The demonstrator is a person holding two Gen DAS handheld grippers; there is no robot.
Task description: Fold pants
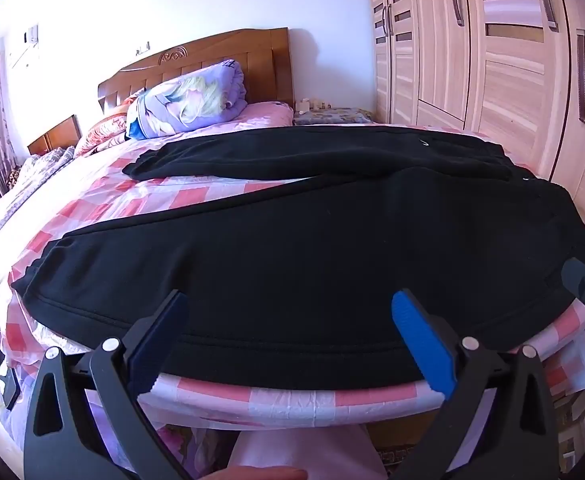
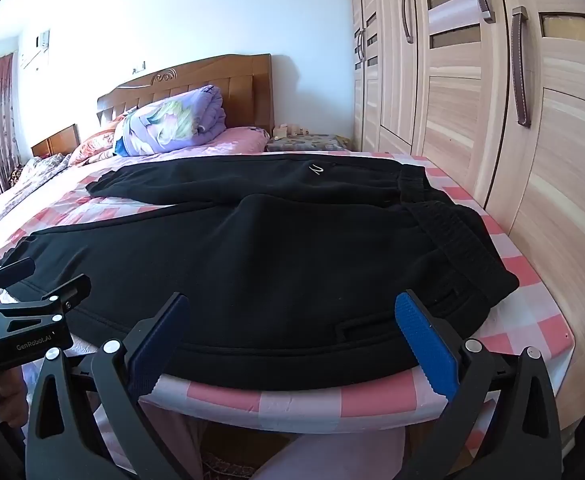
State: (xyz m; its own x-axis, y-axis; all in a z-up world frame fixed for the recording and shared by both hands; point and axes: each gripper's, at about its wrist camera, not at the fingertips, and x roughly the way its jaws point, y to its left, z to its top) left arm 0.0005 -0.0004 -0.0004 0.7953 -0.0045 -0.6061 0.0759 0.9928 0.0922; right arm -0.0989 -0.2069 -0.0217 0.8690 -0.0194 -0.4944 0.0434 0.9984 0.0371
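left wrist view: both claws point(image 1: 288, 336) point(image 2: 292, 336) released over pants point(image 1: 292, 260) near bed edge point(image 1: 292, 396)

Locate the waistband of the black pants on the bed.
In the right wrist view the waistband lies at the right end of the pants, nearest the wardrobe.

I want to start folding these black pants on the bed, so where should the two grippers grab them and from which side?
Probably take the pants along the near leg's outer seam, which lies along the bed's front edge. Both open grippers already face it: the right gripper near the waistband, the left gripper toward the cuff. Come in low from the front, then carry that leg over the far one.
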